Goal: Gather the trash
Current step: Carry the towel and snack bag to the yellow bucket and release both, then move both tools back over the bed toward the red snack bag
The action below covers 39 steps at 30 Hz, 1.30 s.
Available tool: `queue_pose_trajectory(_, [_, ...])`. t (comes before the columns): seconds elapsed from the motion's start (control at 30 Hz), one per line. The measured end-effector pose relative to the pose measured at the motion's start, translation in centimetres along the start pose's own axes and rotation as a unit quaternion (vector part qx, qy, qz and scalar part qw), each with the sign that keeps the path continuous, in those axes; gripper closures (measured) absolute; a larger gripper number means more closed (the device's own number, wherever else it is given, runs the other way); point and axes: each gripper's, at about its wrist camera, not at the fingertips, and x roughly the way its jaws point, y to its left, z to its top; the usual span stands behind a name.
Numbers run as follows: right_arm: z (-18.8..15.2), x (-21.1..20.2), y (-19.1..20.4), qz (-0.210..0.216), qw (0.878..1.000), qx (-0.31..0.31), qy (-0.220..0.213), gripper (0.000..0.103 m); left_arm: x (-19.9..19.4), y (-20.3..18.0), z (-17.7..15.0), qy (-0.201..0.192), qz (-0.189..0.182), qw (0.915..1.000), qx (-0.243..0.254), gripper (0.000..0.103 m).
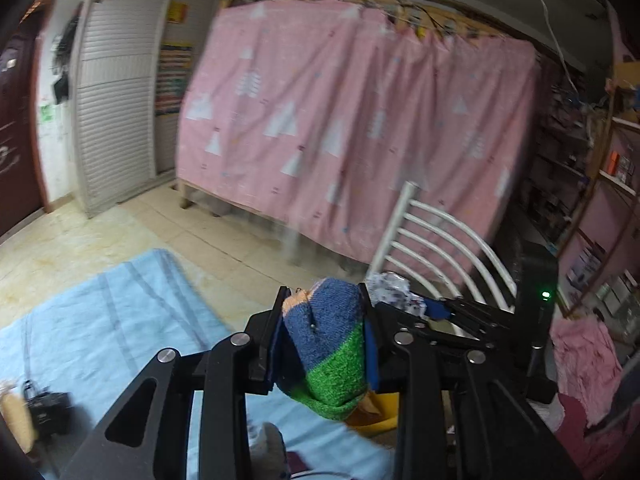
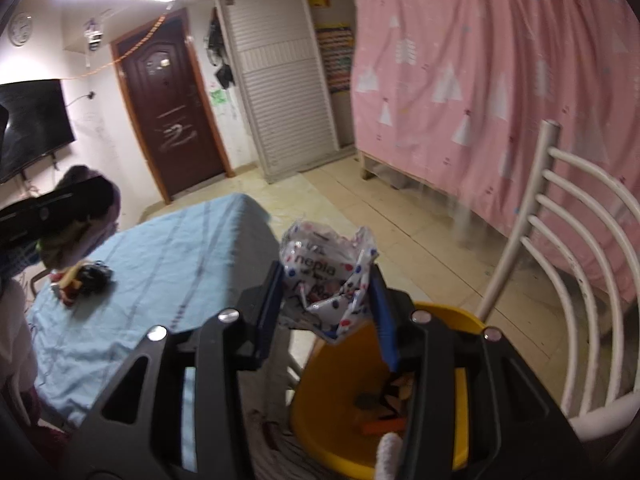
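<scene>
While both grippers are loaded, each hangs near the yellow bin (image 2: 340, 380).

The left gripper (image 1: 324, 320) has its jaws closed on a blue, green and orange knitted sock (image 1: 328, 344), above the near edge of the light blue tablecloth (image 1: 100, 320). The right gripper (image 2: 328, 292) pinches a crumpled white polka-dot nepia wrapper (image 2: 324, 268) directly over the bin's open mouth; scraps lie inside. A white slatted chair (image 2: 580, 260) stands just right of the bin, with the pink curtain (image 2: 500, 80) far behind.
</scene>
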Motion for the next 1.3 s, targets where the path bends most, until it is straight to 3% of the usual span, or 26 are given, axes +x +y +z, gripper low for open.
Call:
queue_pose_trajectory(0.17, [-0.4,0.4,-2.2,-0.039,0.999,0.020,0.006,0.060,3.1,-2.6,0.3,0.014,-0.043,0.9988,0.017,0.079])
queue_pose_trajectory(0.2, [-0.5,0.3,-2.7,-0.046,0.999,0.026,0.006,0.058,3.5,-2.8,0.3,0.017,-0.053,0.9983,0.019,0.075])
queue_pose_trajectory(0.27, [-0.6,0.3,-3.6,-0.062,0.997,0.038,0.006,0.054,4.5,-3.6,0.5,0.026,-0.074,0.9967,0.020,0.056])
queue_pose_trajectory(0.3, [-0.7,0.2,-4.3,-0.067,0.997,0.044,0.005,0.052,4.8,-3.9,0.6,0.026,-0.075,0.9967,0.019,0.037])
queue_pose_trajectory(0.33, [-0.8,0.0,-4.6,-0.073,0.996,0.050,0.005,0.051,5.1,-4.1,0.6,0.023,-0.073,0.9969,0.017,0.028])
queue_pose_trajectory(0.53, [-1.2,-0.1,-5.8,-0.086,0.994,0.062,0.008,0.046,5.6,-3.9,0.8,0.026,-0.068,0.9973,0.009,0.027])
queue_pose_trajectory(0.7, [-0.8,0.3,-4.3,-0.073,0.996,0.048,0.010,0.042,3.7,-2.6,0.8,0.014,-0.058,0.9981,-0.014,0.027])
queue_pose_trajectory(0.93, [0.8,1.1,0.4,-0.042,0.999,0.012,0.005,0.040,-0.1,-0.1,1.3,-0.013,-0.028,0.9990,-0.032,0.027])
queue_pose_trajectory(1.3, [3.1,3.2,10.1,0.029,0.998,-0.060,0.010,0.037,-8.0,6.1,0.9,-0.058,0.070,0.9943,-0.057,0.027])
